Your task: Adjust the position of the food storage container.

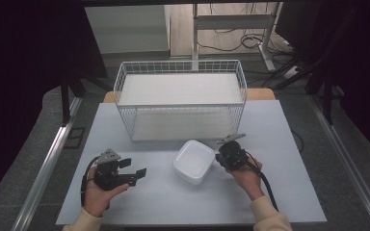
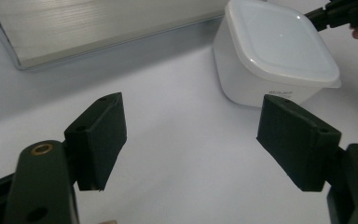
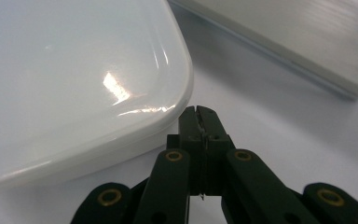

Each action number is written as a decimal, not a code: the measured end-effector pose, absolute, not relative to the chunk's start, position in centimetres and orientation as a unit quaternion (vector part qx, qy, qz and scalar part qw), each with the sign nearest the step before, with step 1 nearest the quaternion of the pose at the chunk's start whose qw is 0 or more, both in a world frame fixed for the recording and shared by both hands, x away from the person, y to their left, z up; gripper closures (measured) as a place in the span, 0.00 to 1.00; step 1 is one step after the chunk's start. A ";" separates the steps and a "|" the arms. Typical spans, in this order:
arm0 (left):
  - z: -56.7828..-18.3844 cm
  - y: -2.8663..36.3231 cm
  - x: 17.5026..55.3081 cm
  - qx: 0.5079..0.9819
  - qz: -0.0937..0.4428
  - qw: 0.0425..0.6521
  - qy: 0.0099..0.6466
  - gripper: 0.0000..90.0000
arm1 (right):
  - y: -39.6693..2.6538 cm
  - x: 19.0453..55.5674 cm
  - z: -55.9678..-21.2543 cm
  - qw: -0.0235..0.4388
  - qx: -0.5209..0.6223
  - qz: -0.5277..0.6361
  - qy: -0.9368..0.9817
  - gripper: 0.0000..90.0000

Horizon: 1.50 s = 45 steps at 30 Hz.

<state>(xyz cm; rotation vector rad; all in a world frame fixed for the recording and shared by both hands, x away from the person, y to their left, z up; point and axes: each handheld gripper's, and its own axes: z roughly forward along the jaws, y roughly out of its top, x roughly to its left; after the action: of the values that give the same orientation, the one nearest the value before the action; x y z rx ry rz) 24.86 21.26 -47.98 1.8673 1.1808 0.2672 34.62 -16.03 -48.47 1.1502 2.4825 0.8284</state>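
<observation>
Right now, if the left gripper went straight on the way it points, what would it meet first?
Probably the white lidded container: the open left gripper points across bare table toward it. Depth is unclear, so it might slip just past its near side.

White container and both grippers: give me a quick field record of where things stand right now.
container: white container, lid on, resting on the table in front of the wire basket
left gripper: left gripper open, nothing between the jaws, apart from the container
right gripper: right gripper shut, tips at the container's lid corner; nothing visibly pinched
basket: nothing in it
</observation>
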 end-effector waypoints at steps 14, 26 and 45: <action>-48.0 21.5 24.9 0.749 0.110 0.442 0.481 0.26 | -11.9 36.4 -48.8 0.145 0.359 0.297 0.873 1.00; -47.8 22.0 24.9 0.745 0.113 0.446 0.483 0.26 | -11.2 36.2 -48.3 0.149 0.346 0.311 0.872 1.00; -47.6 22.0 24.8 0.744 0.114 0.449 0.482 0.26 | -18.5 32.4 -45.8 0.100 0.394 0.418 0.813 0.49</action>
<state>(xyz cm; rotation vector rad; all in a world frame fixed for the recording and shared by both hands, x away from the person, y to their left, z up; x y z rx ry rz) 24.82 22.01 -47.59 1.8410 1.1919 0.2825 32.38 -18.52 -45.80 1.1641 2.4026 1.2346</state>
